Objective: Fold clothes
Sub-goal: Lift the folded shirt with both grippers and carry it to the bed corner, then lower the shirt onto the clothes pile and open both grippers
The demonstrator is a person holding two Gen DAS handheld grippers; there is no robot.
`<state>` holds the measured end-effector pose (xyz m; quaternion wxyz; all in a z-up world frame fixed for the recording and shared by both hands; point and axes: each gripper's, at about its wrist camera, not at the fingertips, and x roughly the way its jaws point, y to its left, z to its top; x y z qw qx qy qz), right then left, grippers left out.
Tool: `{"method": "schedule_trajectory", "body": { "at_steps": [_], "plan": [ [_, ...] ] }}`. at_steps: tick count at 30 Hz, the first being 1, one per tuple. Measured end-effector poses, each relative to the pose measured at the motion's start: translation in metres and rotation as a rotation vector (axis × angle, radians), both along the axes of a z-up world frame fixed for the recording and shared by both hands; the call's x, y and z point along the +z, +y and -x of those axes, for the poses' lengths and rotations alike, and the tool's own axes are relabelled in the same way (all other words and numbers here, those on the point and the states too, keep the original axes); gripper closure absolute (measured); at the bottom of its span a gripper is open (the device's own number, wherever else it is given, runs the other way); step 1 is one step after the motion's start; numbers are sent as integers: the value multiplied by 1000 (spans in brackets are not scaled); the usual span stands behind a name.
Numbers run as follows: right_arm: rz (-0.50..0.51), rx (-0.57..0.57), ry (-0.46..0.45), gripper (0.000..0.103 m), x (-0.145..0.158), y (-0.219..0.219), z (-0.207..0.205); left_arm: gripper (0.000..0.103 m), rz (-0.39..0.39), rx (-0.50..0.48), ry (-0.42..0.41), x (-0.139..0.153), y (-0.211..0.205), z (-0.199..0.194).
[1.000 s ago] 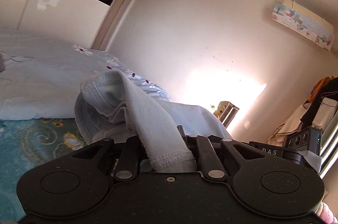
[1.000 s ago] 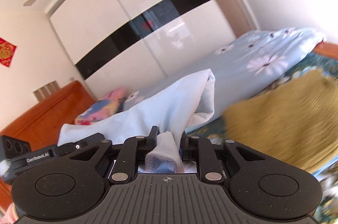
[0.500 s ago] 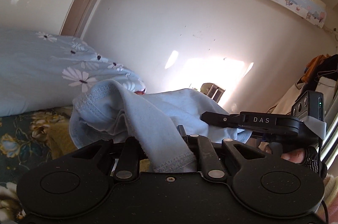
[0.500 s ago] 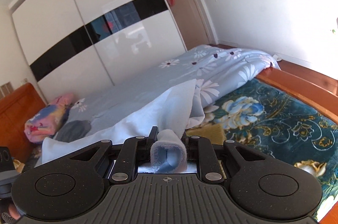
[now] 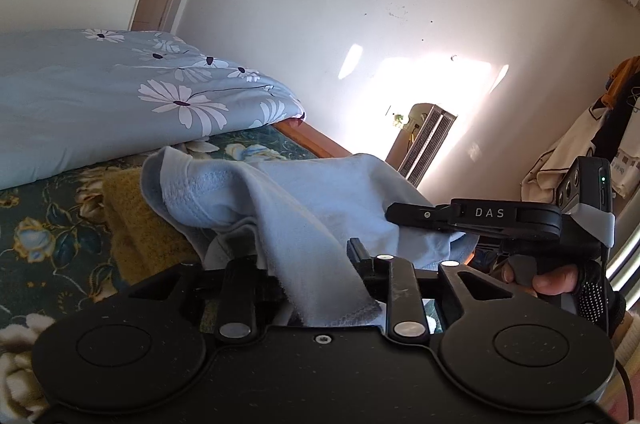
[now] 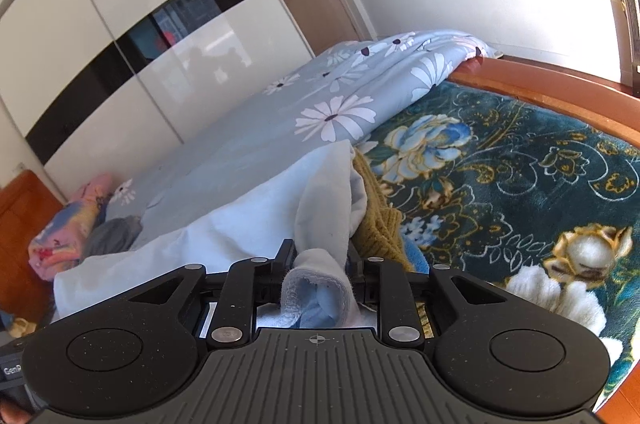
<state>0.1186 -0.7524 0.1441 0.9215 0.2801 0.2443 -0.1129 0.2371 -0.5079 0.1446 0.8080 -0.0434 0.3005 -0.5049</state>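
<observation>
A light blue garment (image 5: 304, 200) hangs stretched between both grippers above the bed. My left gripper (image 5: 316, 264) is shut on its hemmed edge, which drapes back over the fingers. My right gripper (image 6: 320, 256) is shut on another bunched, hemmed corner of the same garment (image 6: 320, 208). The right gripper also shows in the left wrist view (image 5: 476, 220), held by a gloved hand, close on the right. A mustard-yellow knit garment (image 5: 136, 224) lies on the bed under the blue one; it also shows in the right wrist view (image 6: 376, 216).
The bed has a dark teal floral blanket (image 6: 520, 184) and a pale blue daisy-print duvet (image 5: 100, 92) piled at the far side. A wooden bed frame (image 6: 560, 88) edges it. A white wardrobe (image 6: 140, 24), a heater (image 5: 428, 140) and hanging clothes (image 5: 592, 144) stand around.
Both grippers have swung and lowered toward the bed with the blue garment. The right gripper has come closer to the left. The yellow knit garment now sits right beneath the blue one.
</observation>
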Motion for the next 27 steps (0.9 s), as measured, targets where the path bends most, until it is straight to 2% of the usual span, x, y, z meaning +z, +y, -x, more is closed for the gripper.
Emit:
{"method": "schedule_trajectory", "body": {
  "at_steps": [1, 5, 8, 10, 12, 13, 14, 15, 16, 18, 20, 23, 24, 27],
  "plan": [
    [15, -13, 5, 80, 4, 2, 2, 66, -7, 3, -10, 5, 4, 3],
    [60, -72, 2, 66, 20, 13, 19, 52, -15, 27, -82, 29, 32, 23],
    [81, -100, -12, 64, 37, 24, 34, 45, -17, 55, -124, 47, 58, 36],
    [106, -104, -20, 60, 49, 37, 42, 39, -15, 73, -143, 56, 75, 45],
    [147, -97, -33, 56, 63, 59, 49, 24, -6, 93, -167, 64, 96, 55],
    [175, -87, -40, 53, 70, 72, 52, 21, 0, 105, -180, 66, 108, 61],
    [213, -77, -35, 43, 75, 91, 53, 14, 2, 118, -192, 67, 120, 66],
    [251, -66, -31, 38, 81, 110, 55, 6, 5, 135, -201, 67, 133, 71],
    [284, -47, -26, 38, 85, 132, 58, 4, 4, 151, -209, 64, 148, 76],
    [326, 1, -41, 25, 91, 176, 63, 2, -4, 190, -223, 56, 177, 86],
    [359, 66, -70, 24, 94, 219, 71, 2, -36, 250, -234, 45, 208, 93],
    [416, 134, -94, 5, 98, 280, 80, 2, -64, 338, -251, 28, 261, 105],
    [428, 155, -108, 2, 99, 296, 83, 2, -68, 365, -257, 22, 280, 109],
    [430, 224, -142, 0, 104, 344, 88, 2, -93, 430, -242, 9, 333, 116]
  ]
}}
